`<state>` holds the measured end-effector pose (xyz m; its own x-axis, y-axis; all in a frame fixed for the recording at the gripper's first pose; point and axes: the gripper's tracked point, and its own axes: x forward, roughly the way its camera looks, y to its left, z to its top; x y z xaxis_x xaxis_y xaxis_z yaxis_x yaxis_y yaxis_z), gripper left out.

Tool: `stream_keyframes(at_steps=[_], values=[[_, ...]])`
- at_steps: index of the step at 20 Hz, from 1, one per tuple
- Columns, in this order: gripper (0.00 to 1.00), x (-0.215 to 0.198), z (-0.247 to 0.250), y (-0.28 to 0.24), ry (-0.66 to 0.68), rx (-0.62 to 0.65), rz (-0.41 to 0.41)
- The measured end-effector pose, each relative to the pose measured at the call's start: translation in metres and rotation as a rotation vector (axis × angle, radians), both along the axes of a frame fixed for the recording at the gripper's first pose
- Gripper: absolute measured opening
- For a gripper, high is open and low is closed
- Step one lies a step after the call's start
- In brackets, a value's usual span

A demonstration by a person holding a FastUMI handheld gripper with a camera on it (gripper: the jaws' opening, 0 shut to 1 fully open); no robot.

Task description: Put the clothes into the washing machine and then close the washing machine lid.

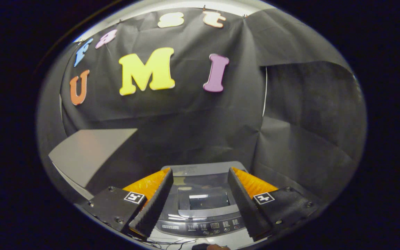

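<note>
1. Washing machine [200, 201], gripper view: a top-loader sits below and between the two fingers of the tongs [200, 203]. Its lid [203, 194], with a dark glass window, appears to lie flat and closed, and the control panel [207, 226] runs along the edge nearest the camera.
2. The tongs are spread wide apart and hold nothing; each finger sits over one side of the machine's top, above it rather than touching, as far as I can tell.
3. The machine's front, with the panel, faces the camera and its back faces the black booth wall [193, 132]. Its long axis seems to run from front to back, roughly in line with the fingers.
4. No clothes are seen between or ahead of the fingers, so I judge loading is either finished or not yet begun; which, I cannot tell.
5. Risks: dropping the open tongs straight down could strike the glass or press buttons on the panel. A grey board [89, 152] leans by the wall, beyond the left finger, and a wide swing could clip it.
</note>
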<state>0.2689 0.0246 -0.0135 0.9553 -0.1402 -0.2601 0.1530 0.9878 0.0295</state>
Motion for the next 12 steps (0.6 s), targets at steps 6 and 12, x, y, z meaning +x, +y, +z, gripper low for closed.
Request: stream_keyframes(at_steps=[6, 12], values=[[0.99, -0.074, 0.081, 0.040, -0.163, -0.016, 0.023], [0.99, -0.142, 0.116, 0.062, -0.303, -0.051, 0.081]])
